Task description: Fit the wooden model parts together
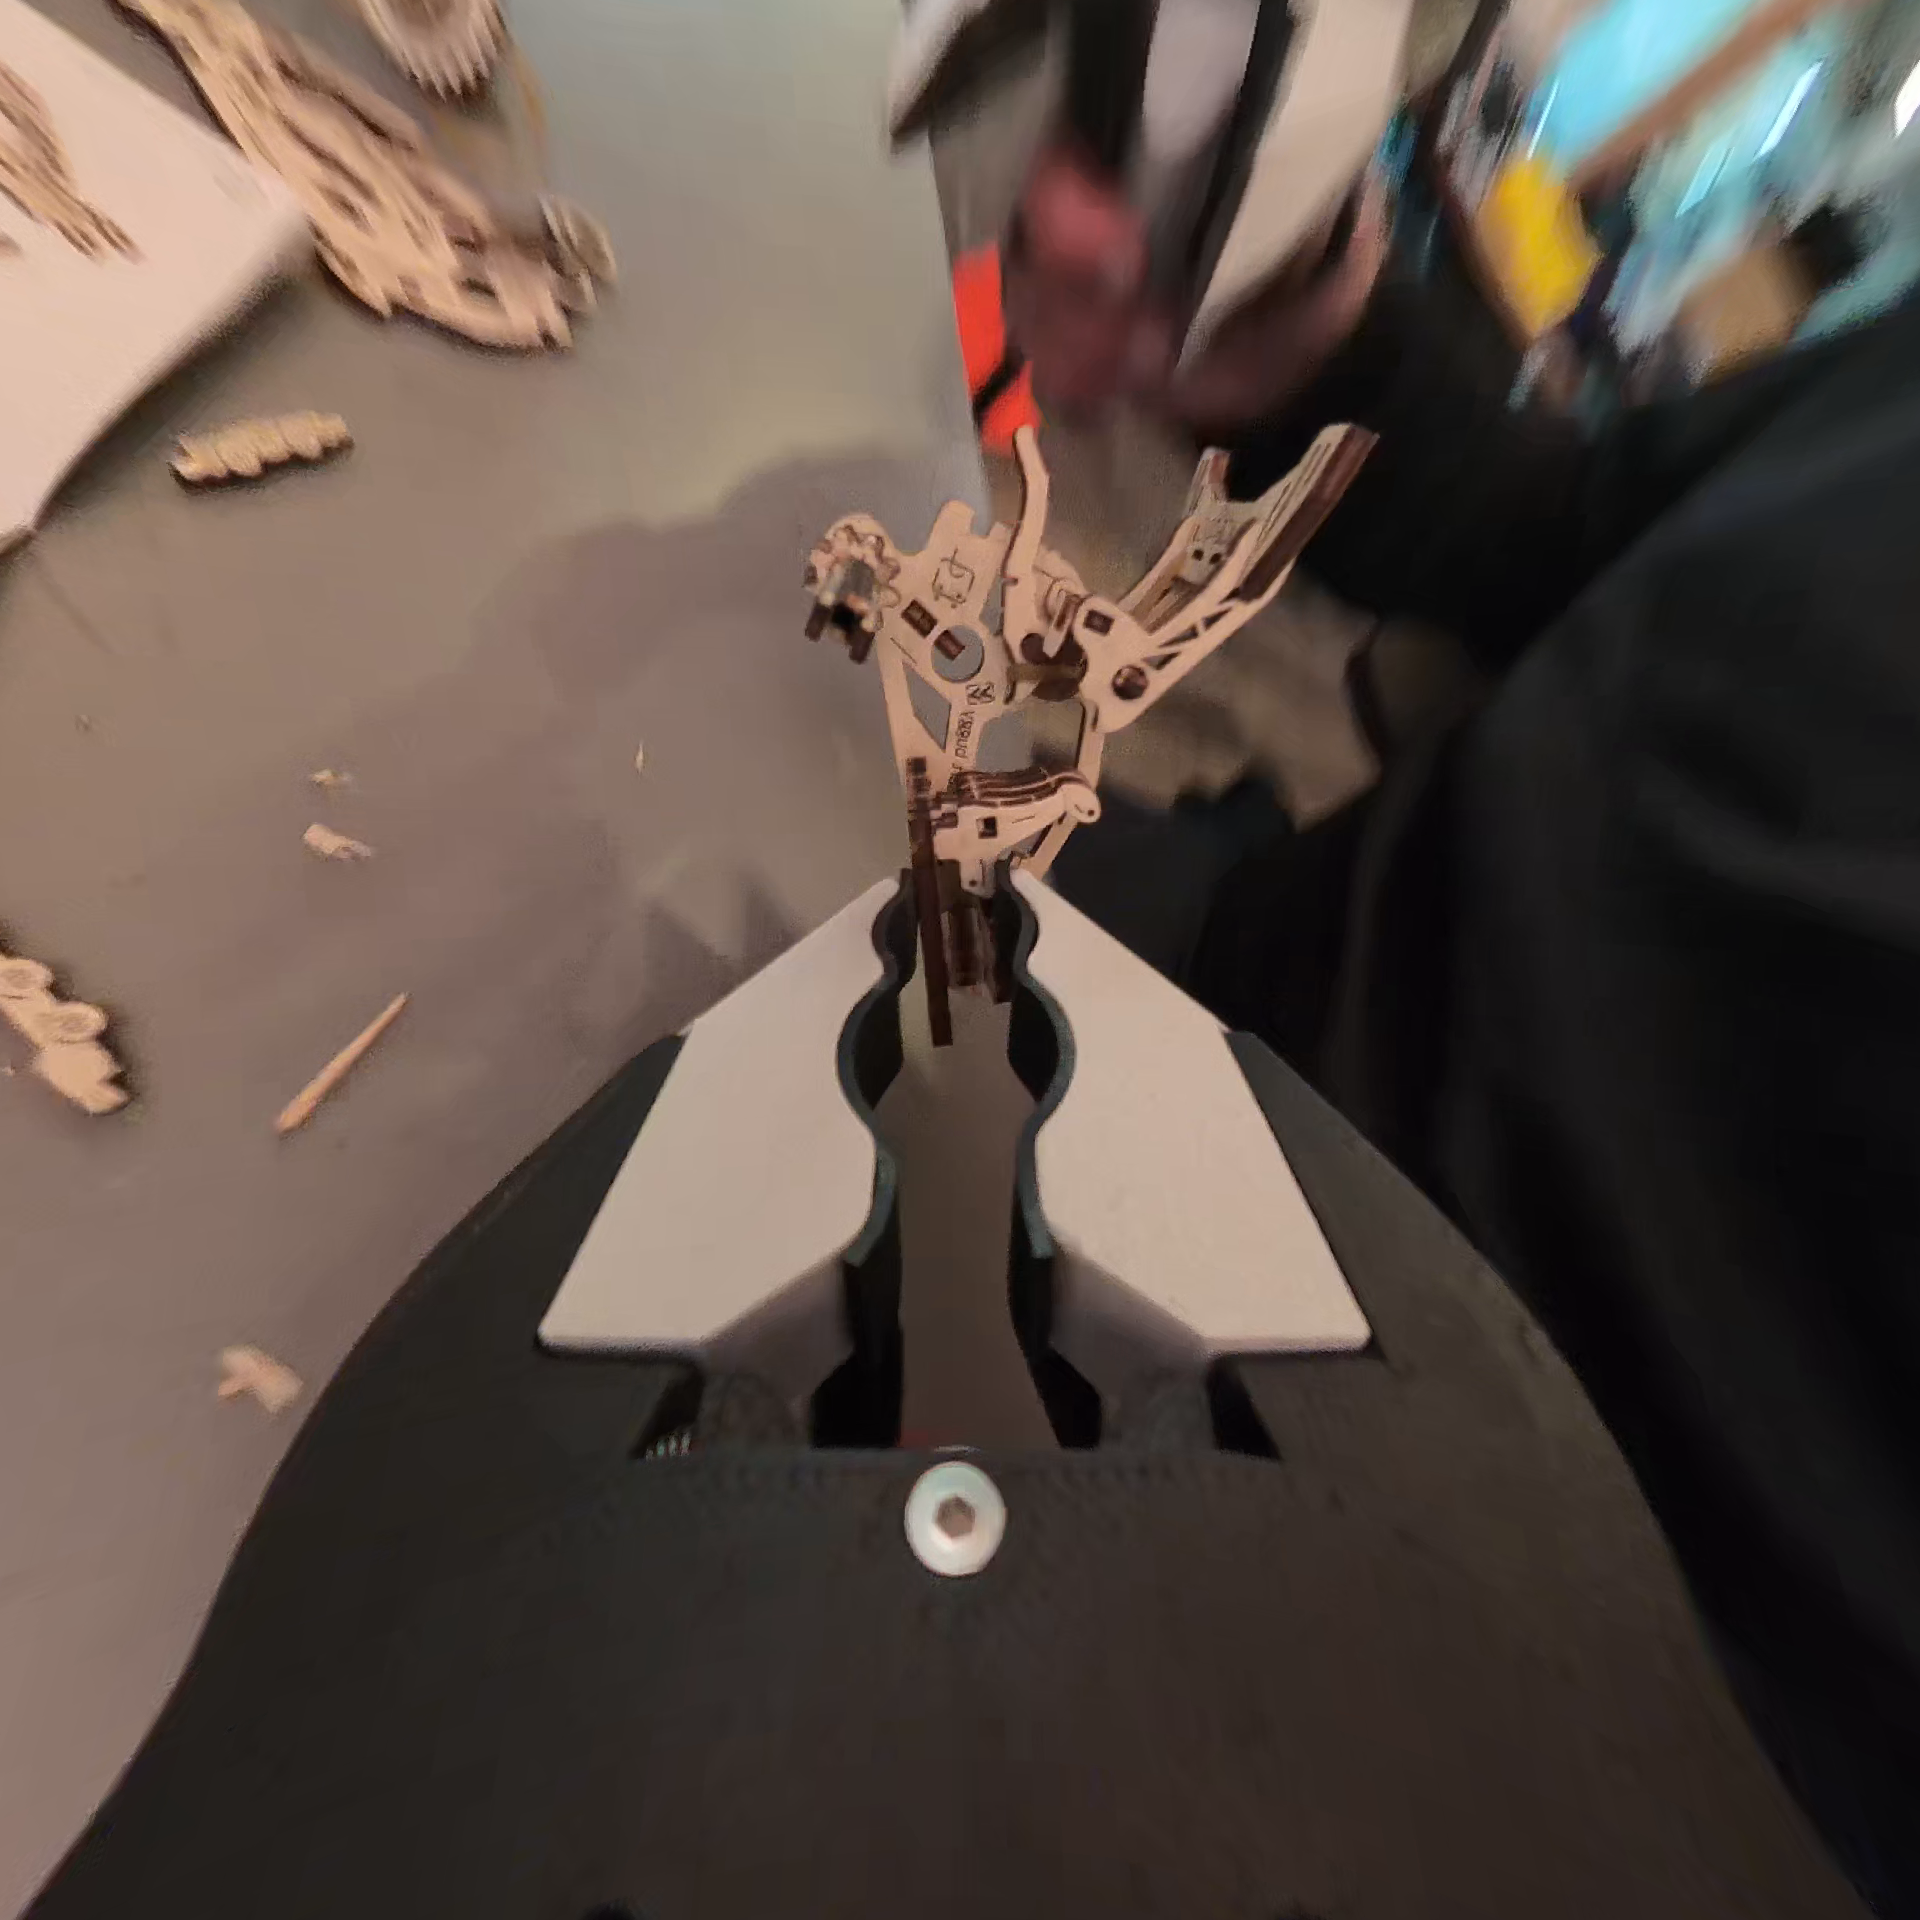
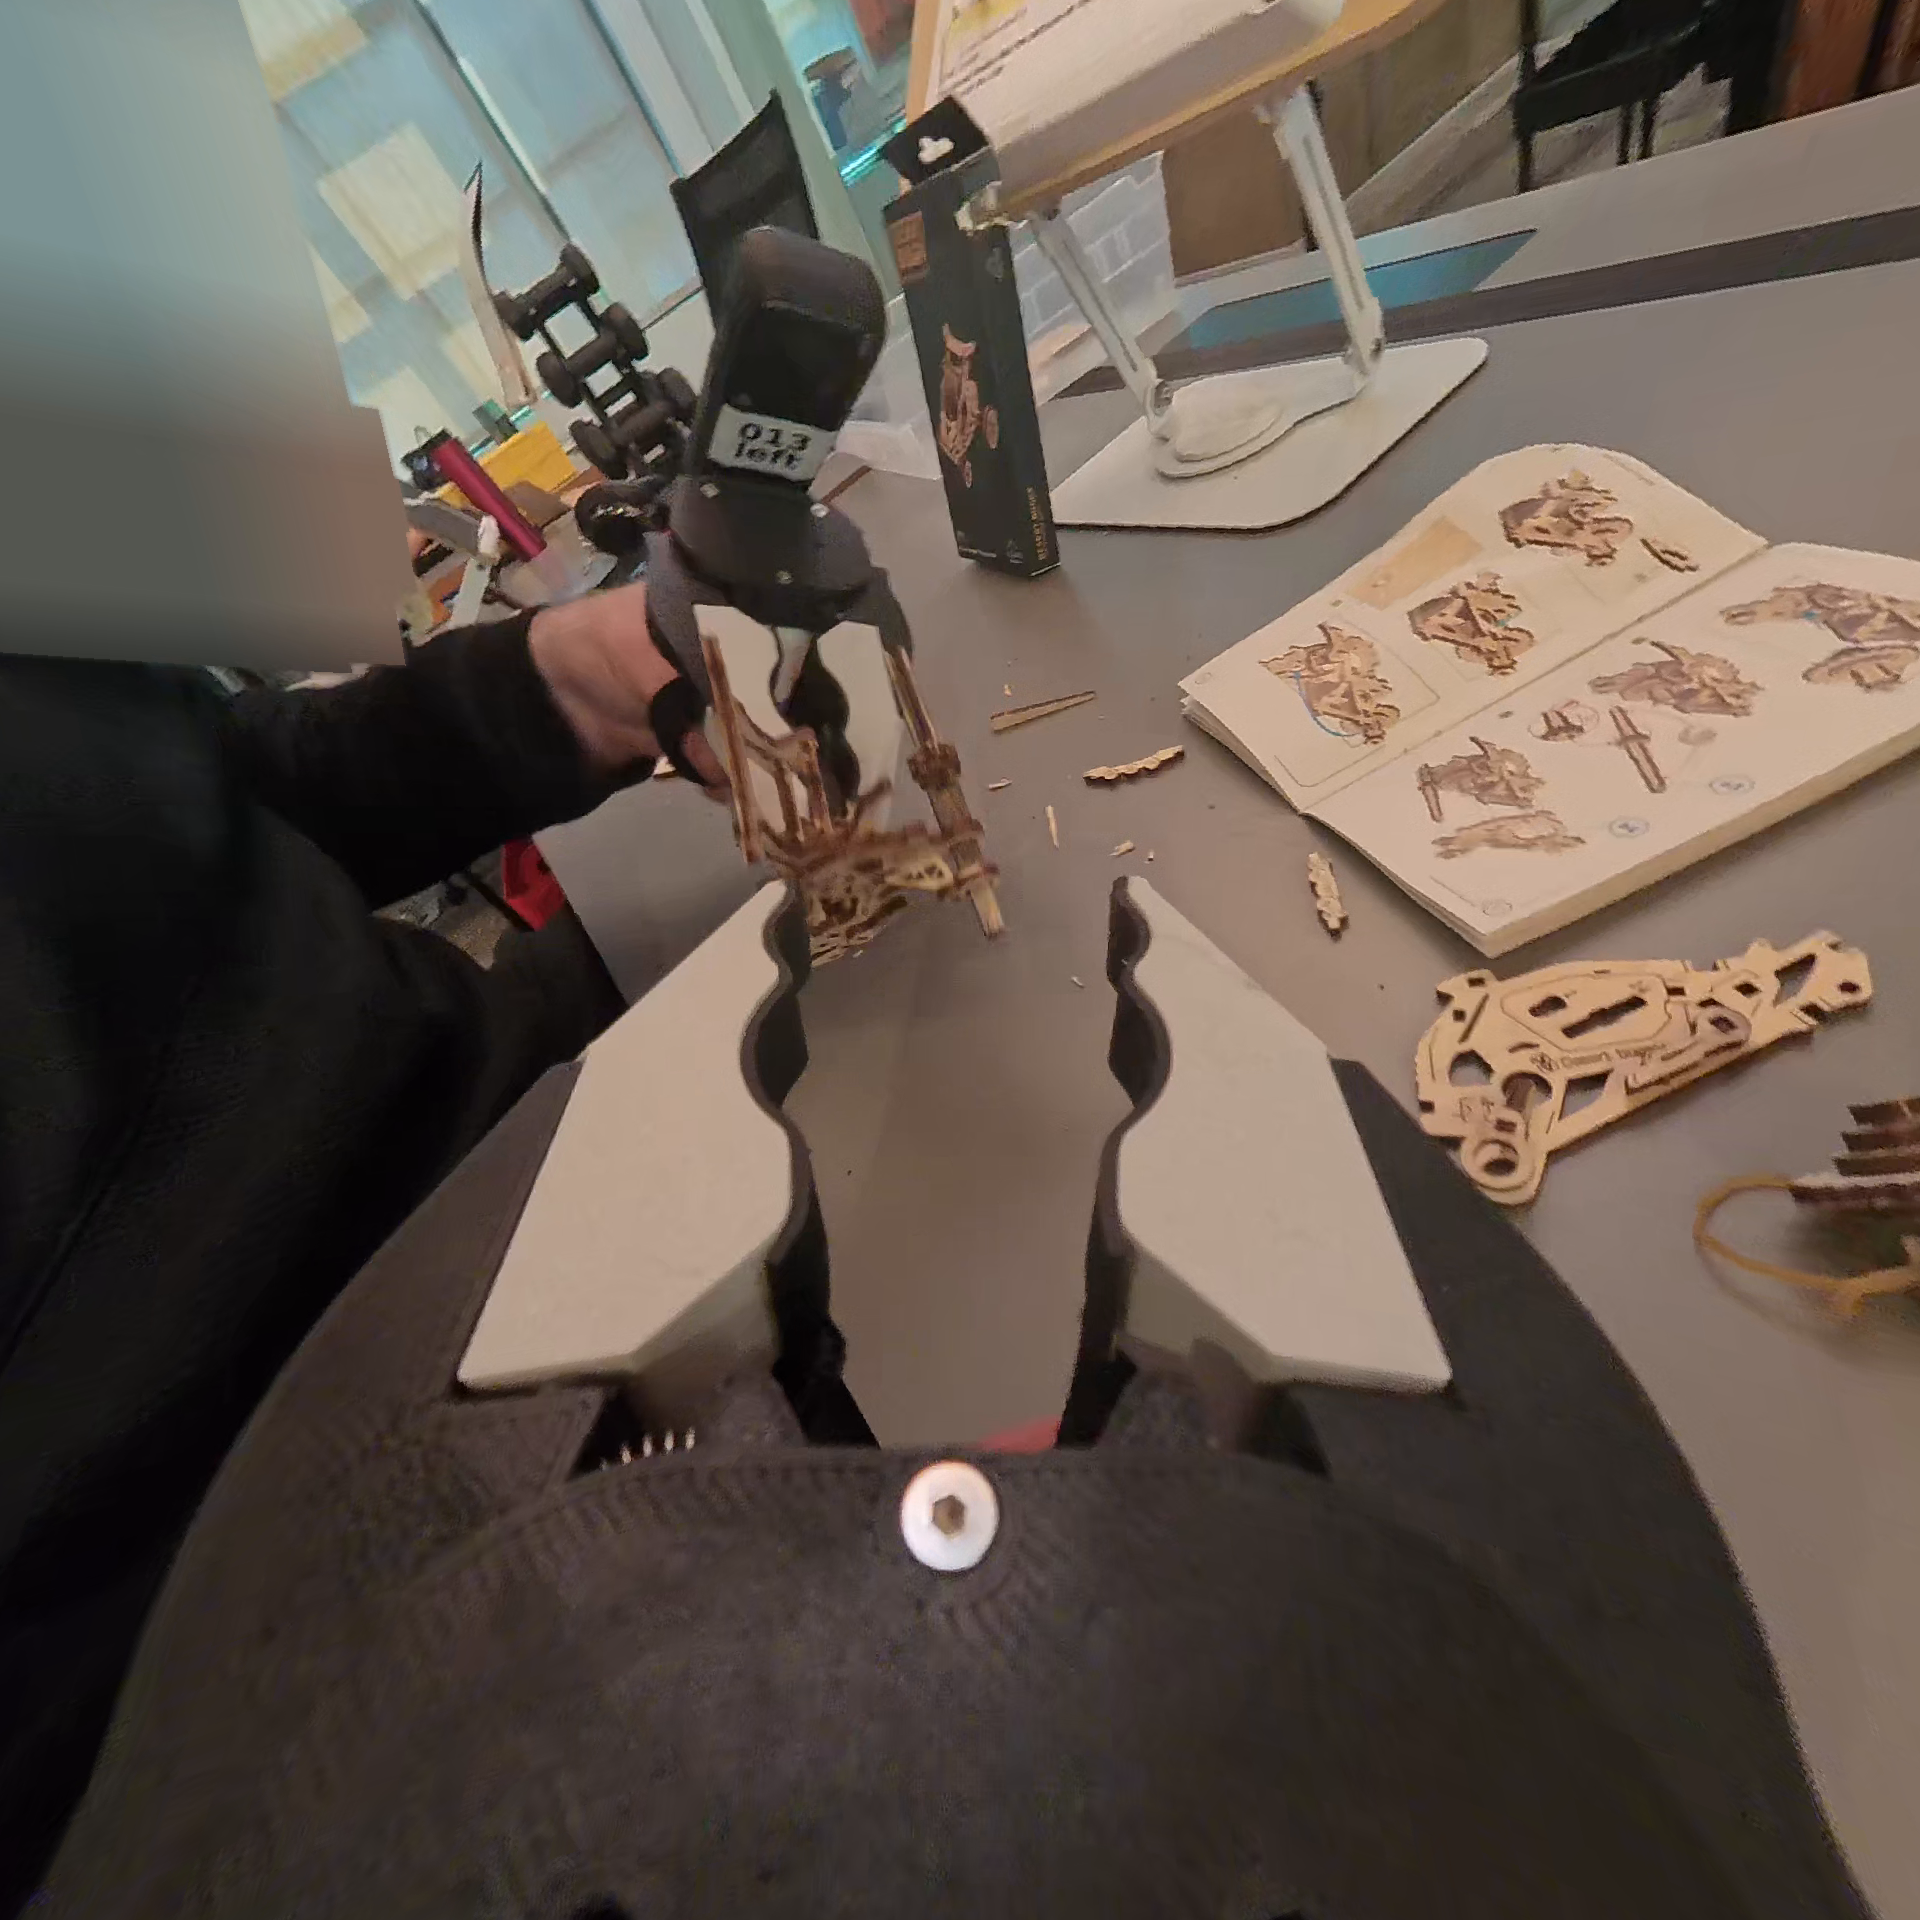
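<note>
- The left gripper [image 1: 956, 883], with pale grey fingers on a black body, is seen with its jaws closed on the lower stub of the pale, laser-cut plywood model sub-assembly [image 1: 1023, 665], which is held upright in the air above the grey bench [image 1: 468, 675].
- The sub-assembly is judged light but fragile: thin openwork struts, a slender upright lever and a splayed forked arm project from it and may snap under side load. The stacked, thicker layers at its base are judged the safest place to take hold.
- The right gripper [image 2: 951, 904], of the same make, is shown with its jaws wide apart and nothing between them; the held sub-assembly [image 2: 862, 852] lies just beyond its left fingertip.
- Farther right, an open instruction booklet with printed assembly drawings [image 2: 1558, 707] lies on the bench.
- Nearest the right edge, a flat, pale plywood side panel with slotted cut-outs [image 2: 1621, 1049] lies loose on the bench; it is judged stiff, thin and best gripped across its solid edge rather than over the cut-outs.
</note>
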Tool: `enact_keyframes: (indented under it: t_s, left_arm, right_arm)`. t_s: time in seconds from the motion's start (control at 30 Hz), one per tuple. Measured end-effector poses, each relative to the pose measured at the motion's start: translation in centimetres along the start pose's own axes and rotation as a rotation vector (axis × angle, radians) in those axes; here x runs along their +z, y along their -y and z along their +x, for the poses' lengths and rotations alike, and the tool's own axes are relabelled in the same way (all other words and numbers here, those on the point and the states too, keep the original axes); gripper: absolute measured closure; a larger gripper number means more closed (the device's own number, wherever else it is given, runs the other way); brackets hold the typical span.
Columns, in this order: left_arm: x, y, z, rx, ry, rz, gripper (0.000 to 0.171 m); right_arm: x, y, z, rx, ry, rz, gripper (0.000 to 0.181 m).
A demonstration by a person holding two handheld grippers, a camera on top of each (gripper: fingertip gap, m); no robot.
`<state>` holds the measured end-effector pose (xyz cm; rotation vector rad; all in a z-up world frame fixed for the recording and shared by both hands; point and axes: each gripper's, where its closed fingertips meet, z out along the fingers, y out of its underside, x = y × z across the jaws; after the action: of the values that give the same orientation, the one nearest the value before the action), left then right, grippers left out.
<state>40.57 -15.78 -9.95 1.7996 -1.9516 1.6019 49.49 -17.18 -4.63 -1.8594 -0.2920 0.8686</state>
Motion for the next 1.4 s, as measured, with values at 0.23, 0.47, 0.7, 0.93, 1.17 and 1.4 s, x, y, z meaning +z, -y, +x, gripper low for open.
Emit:
enact_keyframes:
  t_s: [0.23,0.47,0.7,0.93,1.17,1.4]
  left_arm:
    - [-0.8,-2.7,-0.4,0.098,-0.057,-0.419,0.160]
    - [-0.9,-4.0,-1.3,0.138,-0.150,-0.742,0.160]
    - [-0.3,-4.1,-1.5,0.149,-0.243,-0.888,0.159]
    - [0.4,-3.1,-3.4,0.139,-0.217,-0.826,0.145]
    - [-0.3,-1.1,-3.5,0.175,-0.162,-0.643,0.125]
    - [-1.2,-1.0,-2.8,0.279,0.088,-0.402,0.110]
  right_arm:
    - [1.2,-0.9,-0.5,0.004,0.072,-0.083,0.127]
    - [3.6,-3.1,-1.3,0.056,0.151,-0.169,0.127]
    - [5.2,-4.4,-1.8,0.095,0.199,-0.185,0.129]
    - [5.1,-4.9,-1.3,0.129,0.195,-0.169,0.129]
    - [4.8,-5.1,-1.2,0.131,0.189,-0.178,0.129]
    - [3.3,-4.9,-0.6,0.113,0.139,-0.160,0.129]
